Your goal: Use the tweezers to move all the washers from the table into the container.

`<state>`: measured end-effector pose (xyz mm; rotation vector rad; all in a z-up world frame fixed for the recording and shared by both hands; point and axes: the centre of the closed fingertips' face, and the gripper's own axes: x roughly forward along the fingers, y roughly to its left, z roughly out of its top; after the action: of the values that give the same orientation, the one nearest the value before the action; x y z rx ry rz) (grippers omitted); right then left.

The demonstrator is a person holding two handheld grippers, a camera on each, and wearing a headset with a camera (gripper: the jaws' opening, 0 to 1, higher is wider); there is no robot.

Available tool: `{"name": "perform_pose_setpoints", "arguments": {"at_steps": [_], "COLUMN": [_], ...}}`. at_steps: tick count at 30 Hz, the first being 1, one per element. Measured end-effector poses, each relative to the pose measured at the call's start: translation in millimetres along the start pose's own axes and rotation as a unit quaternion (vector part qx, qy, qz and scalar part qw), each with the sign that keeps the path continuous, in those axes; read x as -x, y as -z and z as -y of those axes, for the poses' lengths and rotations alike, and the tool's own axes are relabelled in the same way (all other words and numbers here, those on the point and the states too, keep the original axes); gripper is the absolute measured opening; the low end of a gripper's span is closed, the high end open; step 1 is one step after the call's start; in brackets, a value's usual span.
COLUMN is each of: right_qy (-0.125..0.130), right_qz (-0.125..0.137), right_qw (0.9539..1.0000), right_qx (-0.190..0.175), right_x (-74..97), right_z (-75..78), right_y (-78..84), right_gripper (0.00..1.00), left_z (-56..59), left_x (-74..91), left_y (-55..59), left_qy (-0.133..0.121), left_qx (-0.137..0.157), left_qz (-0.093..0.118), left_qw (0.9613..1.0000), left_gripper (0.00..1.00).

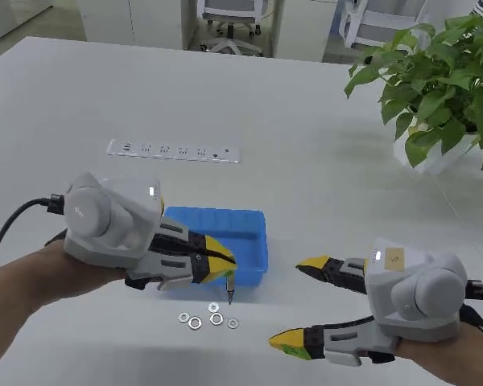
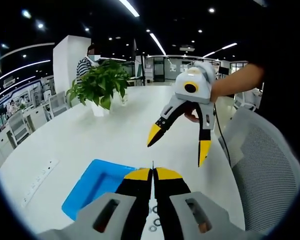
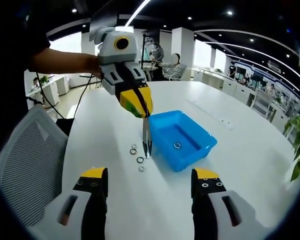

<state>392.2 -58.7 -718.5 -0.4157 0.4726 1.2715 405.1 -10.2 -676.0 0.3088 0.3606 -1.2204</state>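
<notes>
Presently, the washers (image 1: pixel 208 318) lie in a loose cluster on the desk (image 1: pixel 322 161), just beside the near wall of the blue container (image 1: pixel 235 240). One washer (image 3: pixel 177 145) sits inside it. I judge the task partly done, with the cluster yet to be moved.

The tweezers (image 3: pixel 146 139) hang tips down at the cluster, close to the container wall, which in my judgement keeps each transfer short. My left gripper (image 1: pixel 220 260) has its jaws pressed together on the tweezers' upper end. Whether the tips carry a washer I cannot tell.

My right gripper (image 1: pixel 290 303) holds nothing. Its jaws are spread wide and it stands apart to the side, apparently to keep clear of the work.

A power strip (image 1: pixel 174 150) and a potted plant (image 1: pixel 439 80) lie well beyond. A tan label (image 1: pixel 394 257) on the right gripper's housing is too small to read, and no other writing is legible.
</notes>
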Motion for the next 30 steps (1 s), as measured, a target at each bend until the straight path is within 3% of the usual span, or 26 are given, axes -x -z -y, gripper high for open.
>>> {"name": "perform_pose_setpoints", "arguments": {"at_steps": [10, 30], "right_qy": [0.002, -0.002], "right_qz": [-0.003, -0.014], "right_qw": [0.9999, 0.9997], "right_qx": [-0.01, -0.018], "right_x": [-2.1, -3.4], "right_z": [-0.7, -5.7], "right_y": [7.5, 17.8], "right_gripper": [0.74, 0.74], "left_z": [5.3, 15.3], "left_x": [-7.7, -17.9], "left_y": [9.0, 18.0], "left_qy": [0.012, 0.026], "left_qx": [0.005, 0.01], "left_qz": [-0.005, -0.015], "left_qw": [0.9999, 0.9995], "left_gripper": [0.05, 0.05]}}
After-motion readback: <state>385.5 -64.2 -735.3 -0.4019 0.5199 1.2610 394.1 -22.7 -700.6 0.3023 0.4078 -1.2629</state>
